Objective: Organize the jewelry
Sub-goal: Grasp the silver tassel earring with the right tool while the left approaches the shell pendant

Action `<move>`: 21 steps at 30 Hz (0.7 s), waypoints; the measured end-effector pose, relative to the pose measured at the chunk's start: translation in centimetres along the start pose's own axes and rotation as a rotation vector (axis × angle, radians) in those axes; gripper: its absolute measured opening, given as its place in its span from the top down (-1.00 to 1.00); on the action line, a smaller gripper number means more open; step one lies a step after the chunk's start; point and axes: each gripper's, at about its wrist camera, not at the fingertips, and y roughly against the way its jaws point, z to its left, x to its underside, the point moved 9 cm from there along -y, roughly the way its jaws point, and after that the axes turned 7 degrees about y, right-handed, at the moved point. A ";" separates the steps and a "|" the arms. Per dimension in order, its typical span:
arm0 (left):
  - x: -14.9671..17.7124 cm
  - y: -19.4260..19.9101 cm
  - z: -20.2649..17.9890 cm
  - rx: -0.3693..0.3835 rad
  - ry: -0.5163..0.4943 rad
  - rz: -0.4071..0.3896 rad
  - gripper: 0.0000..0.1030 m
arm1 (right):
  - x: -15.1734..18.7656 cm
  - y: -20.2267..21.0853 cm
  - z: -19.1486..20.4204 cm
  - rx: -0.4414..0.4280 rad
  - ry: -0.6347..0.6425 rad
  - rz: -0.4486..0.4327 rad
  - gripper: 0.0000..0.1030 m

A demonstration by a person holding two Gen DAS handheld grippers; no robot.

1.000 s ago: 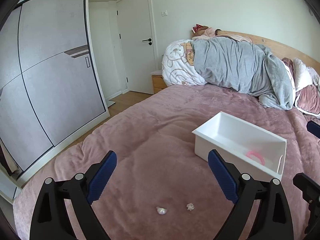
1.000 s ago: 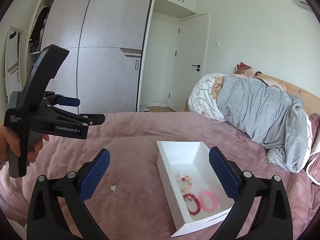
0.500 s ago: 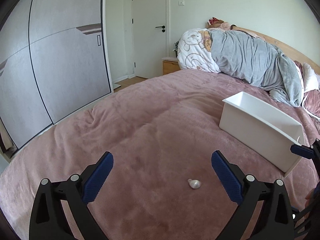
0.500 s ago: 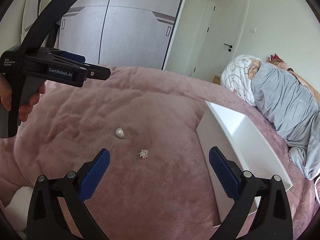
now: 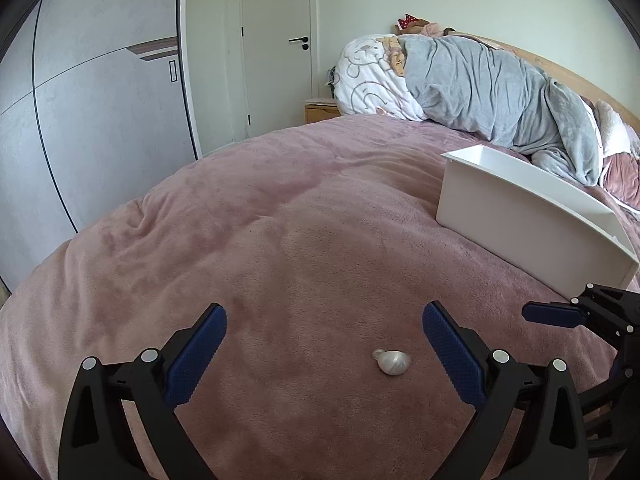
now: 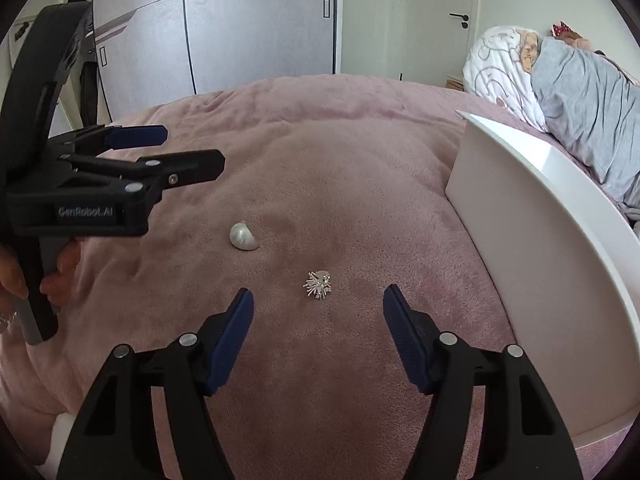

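Note:
A pearly shell-shaped piece (image 5: pixel 393 362) lies on the pink blanket between the wide-open fingers of my left gripper (image 5: pixel 324 330), nearer the right finger and untouched. From the right wrist the same shell piece (image 6: pixel 244 235) shows to the left. A spiky silver piece (image 6: pixel 318 285) lies just ahead of my right gripper (image 6: pixel 318 312), whose jaws are closing with nothing pressed between them. The left gripper (image 6: pixel 160 156) hovers at the left of that view, held by a hand (image 6: pixel 16 276). The white tray (image 5: pixel 532 224) stands to the right; its inside is hidden.
The tray's side wall (image 6: pixel 532 240) rises close to my right gripper. A grey duvet (image 5: pixel 492 92) and a printed pillow (image 5: pixel 372 76) are heaped at the bed's head. Wardrobe doors (image 5: pixel 104 112) and a closed door (image 5: pixel 276 48) stand beyond the bed.
Both grippers have sunk toward the blanket, so the shell piece and the spiky piece look larger and closer. The right gripper's fingers have narrowed. The tray's contents have dropped out of sight.

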 end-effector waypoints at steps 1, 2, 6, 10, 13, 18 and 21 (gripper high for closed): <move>0.1 -0.1 -0.4 0.005 -0.011 -0.002 -0.93 | 0.0 -0.5 -0.1 0.000 -0.006 0.008 -0.15; 0.4 -0.4 -0.8 0.007 -0.025 -0.002 -0.92 | 0.0 -1.0 -0.4 0.000 -0.016 0.018 -0.10; 1.7 -1.5 -2.0 -0.001 -0.078 0.013 -0.92 | 0.2 -2.8 -0.8 -0.017 -0.055 0.062 0.06; 2.6 -2.3 -2.5 0.000 -0.099 0.036 -0.63 | 0.4 -3.3 -0.7 -0.014 -0.049 0.073 0.11; 3.3 -2.8 -2.3 0.004 -0.093 0.065 -0.42 | 0.3 -3.6 -0.7 -0.015 -0.039 0.077 0.15; 4.7 -3.4 -1.9 0.035 -0.080 0.109 -0.22 | 0.3 -4.0 -0.4 -0.028 -0.015 0.089 0.32; 5.0 -3.6 -2.1 0.052 -0.083 0.117 -0.02 | 0.4 -4.4 -0.3 -0.035 -0.012 0.099 0.42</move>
